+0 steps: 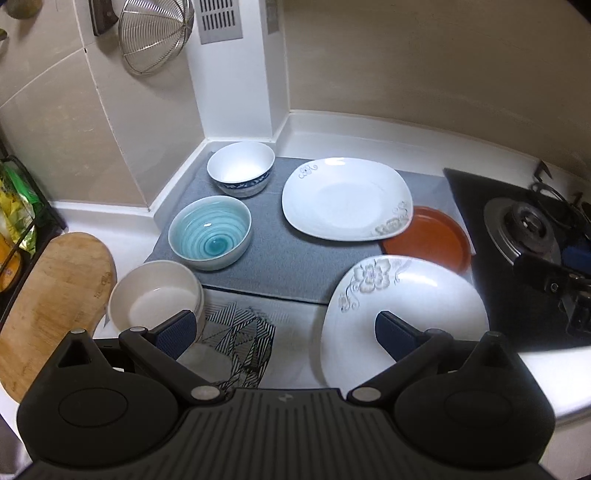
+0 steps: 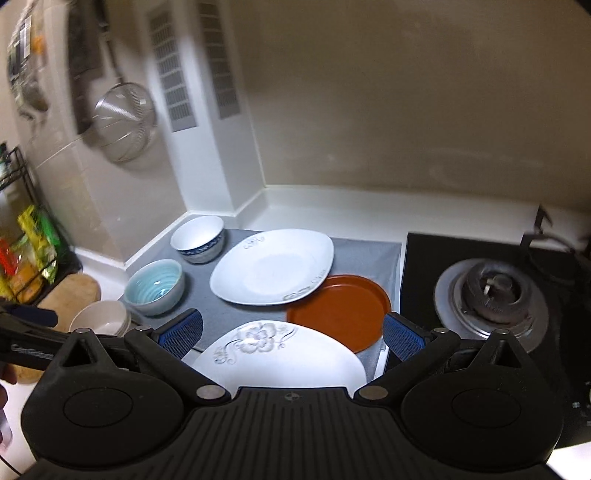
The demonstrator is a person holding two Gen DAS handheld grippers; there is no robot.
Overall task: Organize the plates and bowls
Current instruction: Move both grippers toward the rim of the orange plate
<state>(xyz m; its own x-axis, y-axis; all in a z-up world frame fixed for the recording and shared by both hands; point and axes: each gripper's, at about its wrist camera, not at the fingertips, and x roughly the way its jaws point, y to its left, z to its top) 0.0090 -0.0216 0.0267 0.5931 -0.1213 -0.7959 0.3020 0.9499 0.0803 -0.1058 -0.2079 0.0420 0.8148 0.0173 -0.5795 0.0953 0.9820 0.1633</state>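
White kitchen counter (image 1: pixel 332 136) carries a grey mat (image 1: pixel 280 258) with two bowls (image 1: pixel 210 230) at its left and a white plate (image 1: pixel 345 197) overlapping an orange plate (image 2: pixel 341 310). Both the left gripper (image 1: pixel 284 332) and right gripper (image 2: pixel 291 334) hover spread wide and empty above a flowered plate (image 1: pixel 402 295) at the mat's near edge.

Wire strainer (image 1: pixel 156 35) hangs on wall; wooden board (image 1: pixel 55 295), gas burner (image 1: pixel 524 225), perhaps snack packets (image 1: pixel 16 206)

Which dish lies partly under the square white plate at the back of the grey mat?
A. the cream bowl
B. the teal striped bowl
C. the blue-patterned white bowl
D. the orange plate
D: the rim of the square white plate overlaps the edge of the orange plate, while all three bowls stand apart to the left.
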